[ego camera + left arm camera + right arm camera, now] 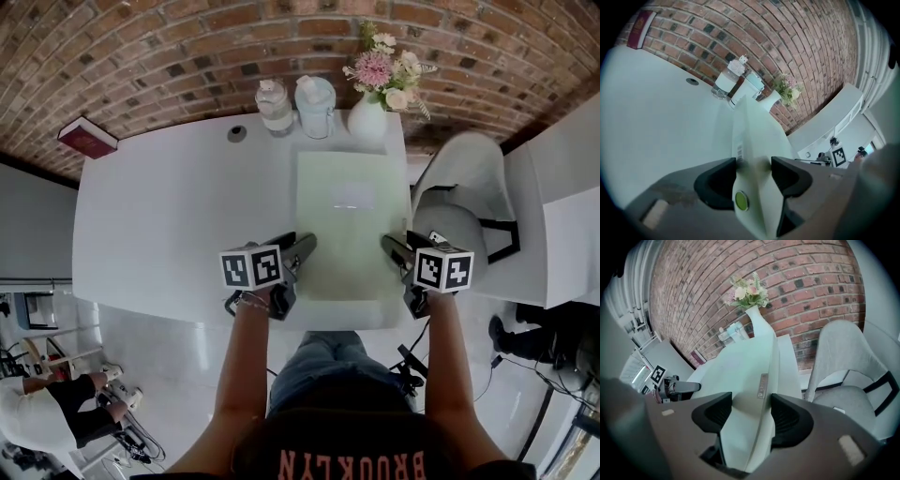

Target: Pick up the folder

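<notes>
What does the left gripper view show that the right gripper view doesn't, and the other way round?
Only the left gripper view: the round green snap on the folder and the round hole in the table. Only the right gripper view: the grey chair. Both: the pale green folder, clamped by the left gripper in one and the right gripper in the other, the vase of flowers and the brick wall.

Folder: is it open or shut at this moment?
Shut: the folder shows as one flat pale-green slab in the head view; left gripper and right gripper each clamp it.
</notes>
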Action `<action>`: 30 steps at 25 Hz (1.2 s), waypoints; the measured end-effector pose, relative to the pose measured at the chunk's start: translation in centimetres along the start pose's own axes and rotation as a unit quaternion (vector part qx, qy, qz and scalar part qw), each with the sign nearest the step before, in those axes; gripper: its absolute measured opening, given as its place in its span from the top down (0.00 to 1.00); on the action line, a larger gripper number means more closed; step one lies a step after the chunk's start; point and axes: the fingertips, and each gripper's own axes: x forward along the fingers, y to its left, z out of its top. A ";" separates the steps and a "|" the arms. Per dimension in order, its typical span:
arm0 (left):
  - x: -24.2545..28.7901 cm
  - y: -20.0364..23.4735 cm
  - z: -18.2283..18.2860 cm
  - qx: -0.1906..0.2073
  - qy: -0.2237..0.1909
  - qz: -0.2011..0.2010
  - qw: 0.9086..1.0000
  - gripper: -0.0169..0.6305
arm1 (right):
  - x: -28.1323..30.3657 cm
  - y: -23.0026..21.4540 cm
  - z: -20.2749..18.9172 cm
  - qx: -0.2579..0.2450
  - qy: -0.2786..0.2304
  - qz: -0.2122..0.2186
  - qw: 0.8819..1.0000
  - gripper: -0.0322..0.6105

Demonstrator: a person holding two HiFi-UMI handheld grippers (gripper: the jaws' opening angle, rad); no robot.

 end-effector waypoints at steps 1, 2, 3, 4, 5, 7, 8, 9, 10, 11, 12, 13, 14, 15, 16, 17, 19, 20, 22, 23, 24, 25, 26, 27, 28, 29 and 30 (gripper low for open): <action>-0.2 -0.2 0.1 0.001 -0.003 0.000 1.000 0.60 | -0.2 0.2 0.1 -0.003 -0.002 0.000 1.000 0.55; -0.4 -0.3 0.1 0.002 -0.005 -0.001 1.000 0.60 | -0.4 0.3 0.2 -0.006 -0.004 0.001 1.000 0.55; -0.6 -0.4 0.2 0.003 -0.007 -0.001 1.000 0.60 | -0.5 0.5 0.3 -0.008 -0.007 0.003 1.000 0.55; -0.8 -0.6 0.2 0.004 -0.010 -0.002 1.000 0.60 | -0.7 0.7 0.4 -0.009 -0.009 0.004 1.000 0.55; -1.0 -0.8 0.3 0.006 -0.013 -0.002 1.000 0.60 | -0.9 0.9 0.5 -0.011 -0.012 0.005 1.000 0.55; -1.6 -1.1 0.5 0.010 -0.019 -0.003 1.000 0.60 | -1.4 1.3 0.7 -0.014 -0.019 0.006 1.000 0.55; -1.8 -1.3 0.6 0.012 -0.022 -0.003 1.000 0.60 | -1.6 1.5 0.8 -0.016 -0.022 0.006 1.000 0.55; -2.0 -1.6 0.7 0.015 -0.024 -0.003 1.000 0.60 | -1.8 1.7 1.0 -0.018 -0.026 0.007 0.999 0.55; -2.3 -1.8 0.9 0.018 -0.027 -0.004 0.999 0.60 | -2.0 1.9 1.2 -0.020 -0.029 0.007 0.999 0.55; -2.5 -2.0 1.1 0.021 -0.030 -0.004 0.999 0.60 | -2.3 2.1 1.3 -0.022 -0.032 0.008 0.999 0.55; -2.7 -2.2 1.2 0.024 -0.032 -0.004 0.999 0.60 | -2.5 2.3 1.4 -0.023 -0.035 0.008 0.999 0.55; -3.0 -2.4 1.3 0.028 -0.035 -0.005 0.999 0.60 | -2.7 2.5 1.6 -0.025 -0.038 0.009 0.999 0.55; -3.2 -2.7 1.5 0.031 -0.038 -0.005 0.999 0.60 | -3.0 2.7 1.7 -0.026 -0.042 0.009 0.999 0.55; -3.4 -2.9 1.6 0.035 -0.041 -0.006 0.999 0.60 | -3.2 2.8 1.8 -0.027 -0.046 0.010 0.999 0.55; -3.6 -3.1 1.8 0.039 -0.044 -0.006 0.998 0.60 | -3.4 3.0 1.9 -0.027 -0.050 0.010 0.998 0.55; -3.8 -3.4 2.0 0.043 -0.047 -0.006 0.998 0.60 | -3.7 3.2 2.0 -0.027 -0.053 0.011 0.998 0.55; -4.3 -3.8 2.2 0.051 -0.052 -0.006 0.997 0.60 | -4.1 3.5 2.2 -0.028 -0.060 0.012 0.998 0.55; -4.5 -4.1 2.3 0.054 -0.054 -0.006 0.997 0.60 | -4.3 3.7 2.3 -0.029 -0.063 0.013 0.998 0.55; -5.0 -4.6 2.7 0.063 -0.059 -0.006 0.996 0.60 | -4.9 4.0 2.6 -0.032 -0.069 0.013 0.997 0.55; -5.1 -4.9 2.8 0.067 -0.062 -0.006 0.996 0.60 | -5.2 4.2 2.7 -0.034 -0.073 0.012 0.997 0.55; -5.3 -5.2 3.0 0.070 -0.066 -0.007 0.995 0.60 | -5.5 4.3 2.9 -0.036 -0.077 0.012 0.996 0.55; -5.5 -5.5 3.1 0.072 -0.069 -0.008 0.995 0.60 | -5.9 4.4 3.1 -0.038 -0.081 0.011 0.996 0.55; -5.7 -5.8 3.3 0.074 -0.073 -0.009 0.995 0.60 | -6.2 4.6 3.4 -0.042 -0.086 0.009 0.995 0.55; -5.9 -6.1 3.6 0.077 -0.077 -0.011 0.994 0.60 | -6.6 4.7 3.7 -0.047 -0.091 0.006 0.995 0.55; -6.1 -6.5 3.9 0.080 -0.083 -0.014 0.993 0.60 | -7.0 4.8 4.1 -0.053 -0.096 0.004 0.994 0.55; -6.3 -6.9 4.2 0.083 -0.088 -0.016 0.992 0.60 | -7.4 5.0 4.6 -0.059 -0.102 0.003 0.993 0.55; -6.4 -7.3 4.4 0.087 -0.094 -0.018 0.992 0.60 | -7.8 5.3 5.0 -0.063 -0.109 0.005 0.992 0.56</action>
